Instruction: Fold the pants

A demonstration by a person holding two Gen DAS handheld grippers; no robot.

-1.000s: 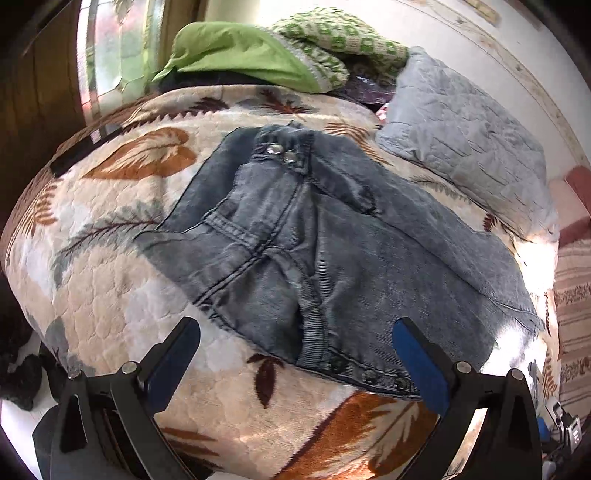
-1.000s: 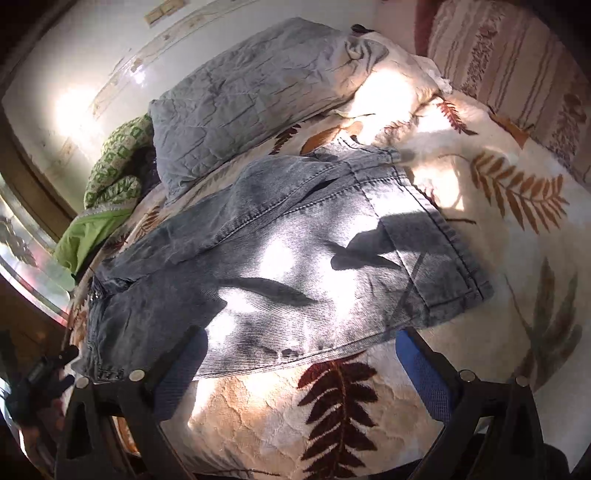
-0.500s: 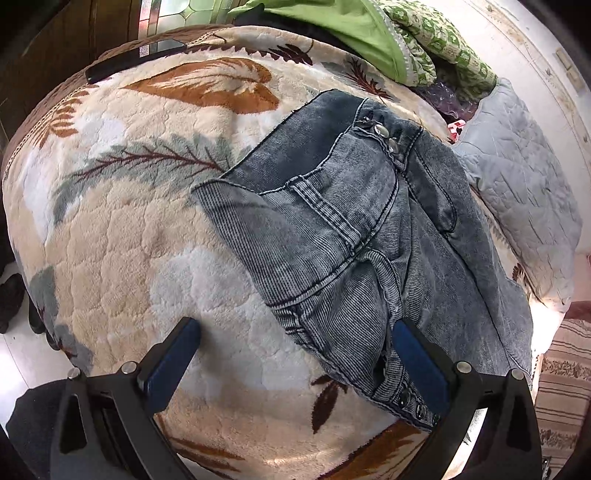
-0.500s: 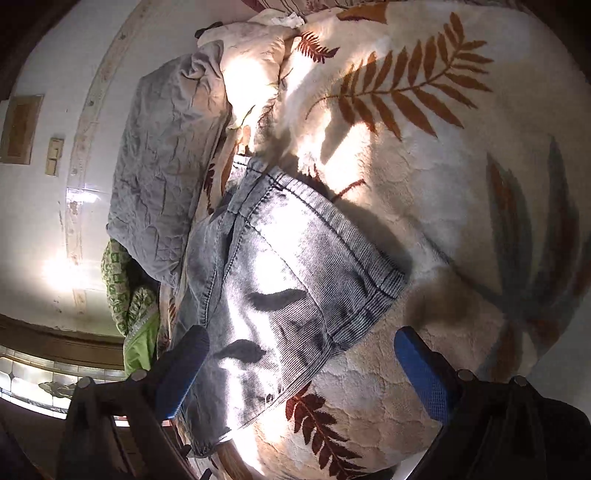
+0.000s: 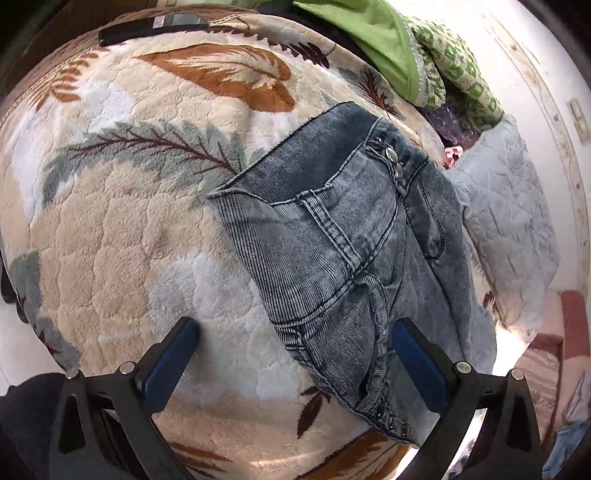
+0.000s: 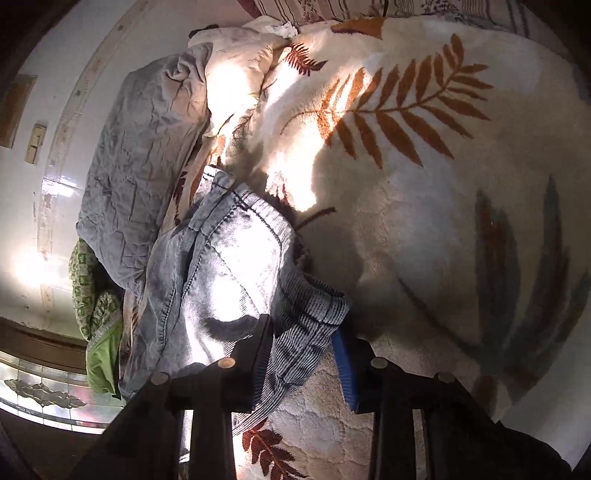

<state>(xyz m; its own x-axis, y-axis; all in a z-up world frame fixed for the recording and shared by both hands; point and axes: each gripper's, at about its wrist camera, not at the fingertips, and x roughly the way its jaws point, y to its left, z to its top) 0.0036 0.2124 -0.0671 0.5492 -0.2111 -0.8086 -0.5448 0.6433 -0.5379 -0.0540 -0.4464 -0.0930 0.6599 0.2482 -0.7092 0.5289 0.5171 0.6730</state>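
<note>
step in hand: taking hold of the grey denim jeans (image 5: 351, 258) at both ends, ready for the first fold; by my reading the fold itself was not yet begun.

right gripper (image 6: 303, 354): nearest the lens at 6 o'clock of its view; jaws were closing, with the leg hem (image 6: 314, 317) between the two blue pads (image 6: 345, 369). the cloth bunched between them, but i could not tell whether the pads already pressed on it.

left gripper (image 5: 295, 354): fingers spread wide, holding nothing. the right-hand pad (image 5: 417, 362) sat at the edge of the waistband (image 5: 373, 369) at 5 o'clock; the other pad (image 5: 170, 365) was over bare blanket at 7 o'clock.

jeans' place: flat on the leaf-patterned fleece blanket (image 5: 129, 240), waist end running from centre toward 5 o'clock in the left view, snaps (image 5: 391, 158) at 1 o'clock.

farther off: grey quilted pillow (image 5: 506, 221) at 3 o'clock, green cloth (image 5: 373, 33) at 12 o'clock.

next move calls for: a firm pinch on the hem, and the left gripper shifted over the waistband before it closes, so both ends lift together.
</note>
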